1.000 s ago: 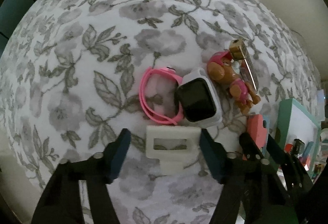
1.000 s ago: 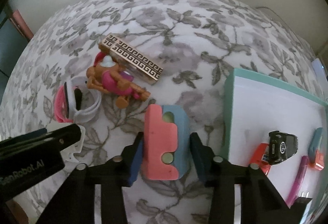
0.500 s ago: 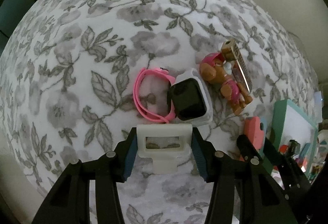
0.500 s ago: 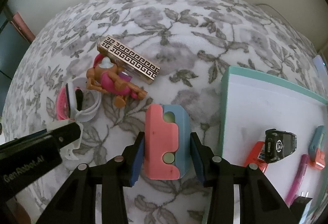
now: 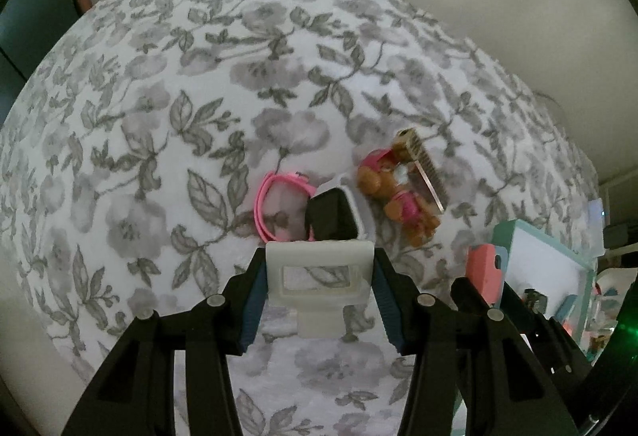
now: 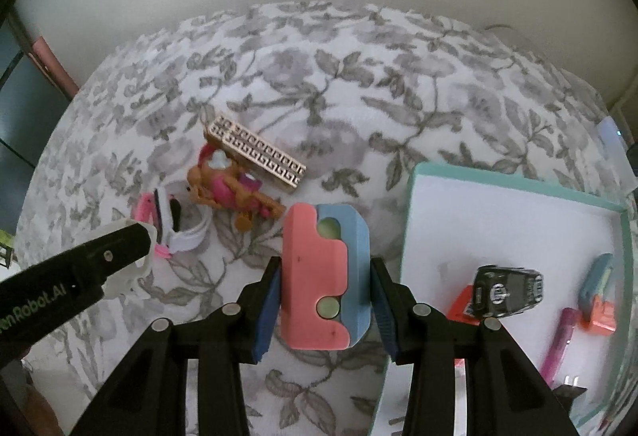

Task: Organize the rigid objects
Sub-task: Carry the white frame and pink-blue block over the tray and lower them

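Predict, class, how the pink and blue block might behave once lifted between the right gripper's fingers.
The pink and blue block looks rigid, so probably won't flex. Its flat sides meet the right gripper squarely, so slipping seems unlikely. Two interlocking halves might separate if jolted.

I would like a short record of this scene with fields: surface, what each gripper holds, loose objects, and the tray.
surface: floral grey-white cloth
left gripper: shut on white plastic frame piece
right gripper: shut on pink-and-blue block
loose objects: pink-strap smartwatch, brown toy dog figure, gold patterned bar
tray: teal-rimmed white tray holding black toy car
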{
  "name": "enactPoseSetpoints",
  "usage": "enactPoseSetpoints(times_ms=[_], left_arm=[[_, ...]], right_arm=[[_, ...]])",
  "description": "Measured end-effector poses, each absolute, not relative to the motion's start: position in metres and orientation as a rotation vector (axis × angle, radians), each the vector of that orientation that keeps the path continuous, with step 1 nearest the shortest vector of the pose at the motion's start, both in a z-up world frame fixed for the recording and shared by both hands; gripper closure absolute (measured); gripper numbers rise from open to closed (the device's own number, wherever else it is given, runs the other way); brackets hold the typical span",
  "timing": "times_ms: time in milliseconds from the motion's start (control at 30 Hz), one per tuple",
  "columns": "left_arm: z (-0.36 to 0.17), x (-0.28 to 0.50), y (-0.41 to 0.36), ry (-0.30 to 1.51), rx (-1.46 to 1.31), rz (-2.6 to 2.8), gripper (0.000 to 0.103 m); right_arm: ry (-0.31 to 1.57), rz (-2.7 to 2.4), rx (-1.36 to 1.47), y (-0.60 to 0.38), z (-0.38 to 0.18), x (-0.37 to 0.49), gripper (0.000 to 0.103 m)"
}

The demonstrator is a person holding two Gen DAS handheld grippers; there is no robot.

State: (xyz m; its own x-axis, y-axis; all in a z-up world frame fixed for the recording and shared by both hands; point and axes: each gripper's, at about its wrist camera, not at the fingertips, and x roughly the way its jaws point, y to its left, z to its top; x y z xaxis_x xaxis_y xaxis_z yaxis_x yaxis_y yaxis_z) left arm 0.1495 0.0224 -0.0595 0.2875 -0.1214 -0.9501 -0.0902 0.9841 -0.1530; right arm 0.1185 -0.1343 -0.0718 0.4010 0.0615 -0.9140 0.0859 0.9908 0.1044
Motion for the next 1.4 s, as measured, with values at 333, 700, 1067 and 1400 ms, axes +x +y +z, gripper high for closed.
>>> enactPoseSetpoints(times_ms=[333,700,1067,1400], left_arm=[[0.001,0.137,0.008,1.13,-0.219,-0.097,0.051],[0.033,0.121,-0.033,1.061,-0.208,-0.189,0.051],[0.037,0.105,-0.094,1.067,-0.117,-0.281,0.051],[0.021,0.095,-0.146,1.111,-0.022,-0.345,0.051]], right_arm=[[1.039,-0.054,0.205,-0.17,-0.02,0.108,0.058],[0.948,-0.204,0.276,-0.242,0.019,0.086,0.058],[0.954,-0.374,0.375,-0.319,0.013,0.06,0.058],[0.976,-0.436,0.431,-0.356,0.0,0.047,0.058]])
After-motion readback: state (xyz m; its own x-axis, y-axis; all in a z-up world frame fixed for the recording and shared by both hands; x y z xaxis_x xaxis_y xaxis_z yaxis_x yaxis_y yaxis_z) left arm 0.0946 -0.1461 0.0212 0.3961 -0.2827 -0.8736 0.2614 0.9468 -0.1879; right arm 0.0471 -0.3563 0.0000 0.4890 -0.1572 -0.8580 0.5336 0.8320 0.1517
